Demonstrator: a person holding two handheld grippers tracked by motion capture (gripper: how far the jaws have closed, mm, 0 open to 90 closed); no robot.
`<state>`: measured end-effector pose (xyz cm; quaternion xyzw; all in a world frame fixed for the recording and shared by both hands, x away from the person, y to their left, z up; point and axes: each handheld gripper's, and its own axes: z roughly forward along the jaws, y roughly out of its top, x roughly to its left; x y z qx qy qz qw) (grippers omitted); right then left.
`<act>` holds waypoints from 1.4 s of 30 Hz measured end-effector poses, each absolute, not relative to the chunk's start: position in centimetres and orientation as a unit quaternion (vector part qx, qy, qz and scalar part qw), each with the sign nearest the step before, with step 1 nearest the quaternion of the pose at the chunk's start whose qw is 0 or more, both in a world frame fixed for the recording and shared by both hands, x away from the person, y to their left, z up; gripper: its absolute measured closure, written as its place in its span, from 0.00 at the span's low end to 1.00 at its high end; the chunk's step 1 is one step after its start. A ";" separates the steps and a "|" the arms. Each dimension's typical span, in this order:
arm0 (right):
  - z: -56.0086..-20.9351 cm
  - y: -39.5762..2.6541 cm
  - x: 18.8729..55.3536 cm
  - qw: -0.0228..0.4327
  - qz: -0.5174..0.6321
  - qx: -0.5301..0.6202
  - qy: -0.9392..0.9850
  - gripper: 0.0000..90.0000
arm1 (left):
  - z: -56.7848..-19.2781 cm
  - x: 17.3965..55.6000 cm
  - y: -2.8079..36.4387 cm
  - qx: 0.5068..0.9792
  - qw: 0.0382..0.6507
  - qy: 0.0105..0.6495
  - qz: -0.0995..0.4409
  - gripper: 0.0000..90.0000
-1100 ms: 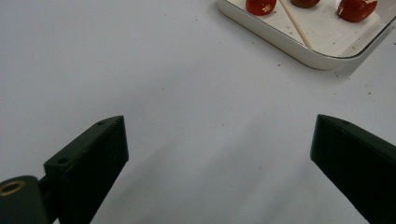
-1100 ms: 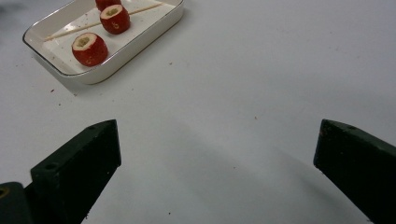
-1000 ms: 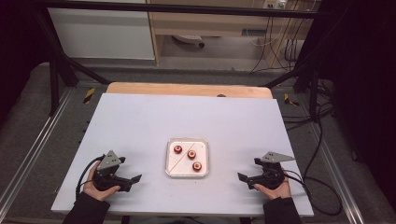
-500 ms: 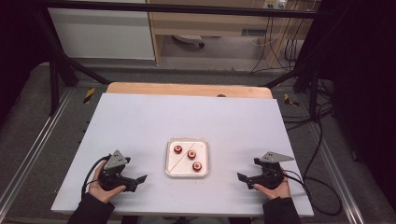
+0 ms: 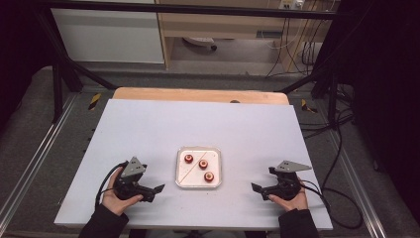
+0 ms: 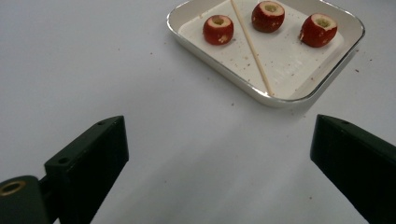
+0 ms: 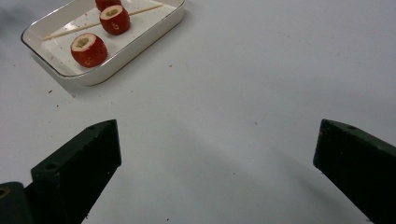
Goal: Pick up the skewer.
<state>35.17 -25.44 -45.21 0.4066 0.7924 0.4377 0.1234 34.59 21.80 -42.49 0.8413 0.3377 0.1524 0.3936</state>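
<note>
A white square tray [image 5: 198, 148] sits at the table's front middle. It holds three red cored fruits [image 5: 203, 164] and a thin wooden skewer [image 5: 188, 171]. In the left gripper view the tray [image 6: 280, 100] lies ahead and to the right, with the fruits [image 6: 218, 29] and skewer [image 6: 252, 46] in it. In the right gripper view the tray [image 7: 116, 62] is ahead on the left, with fruits [image 7: 88, 49] and skewer [image 7: 60, 33] inside. My left gripper [image 5: 154, 192] [image 6: 219, 158] rests left of the tray, open and empty. To the tray's right, my right gripper [image 5: 258, 190] [image 7: 219, 158] is also open and empty.
The white tabletop [image 5: 198, 124] stretches bare behind the tray, with a wooden strip [image 5: 198, 94] along its far edge. Small crumbs dot the surface near the tray. Black frame bars and cables run around the table's sides.
The left hand and its gripper have shifted a little to the right, toward the tray. The right gripper and the tray's contents have stayed put.
</note>
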 end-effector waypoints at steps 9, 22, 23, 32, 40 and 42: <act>-45.2 -25.4 35.2 0.122 0.435 0.407 0.794 0.02 | -41.7 35.3 18.8 0.848 0.383 0.330 0.157 0.06; -45.3 -25.3 35.1 0.118 0.435 0.406 0.795 0.02 | -42.2 37.2 14.5 0.860 0.354 0.338 0.143 0.22; -45.3 -25.3 35.1 0.120 0.435 0.405 0.796 0.02 | -42.4 37.3 14.2 0.861 0.350 0.340 0.145 0.25; -45.3 -25.3 35.1 0.119 0.435 0.406 0.795 0.02 | -43.3 38.1 12.9 0.865 0.334 0.345 0.143 0.50; -45.3 -25.3 35.1 0.118 0.435 0.406 0.795 0.02 | -43.7 38.1 12.1 0.866 0.326 0.348 0.152 0.73; -45.3 -25.3 35.1 0.117 0.436 0.406 0.795 0.02 | -43.7 38.1 12.0 0.865 0.326 0.349 0.152 0.76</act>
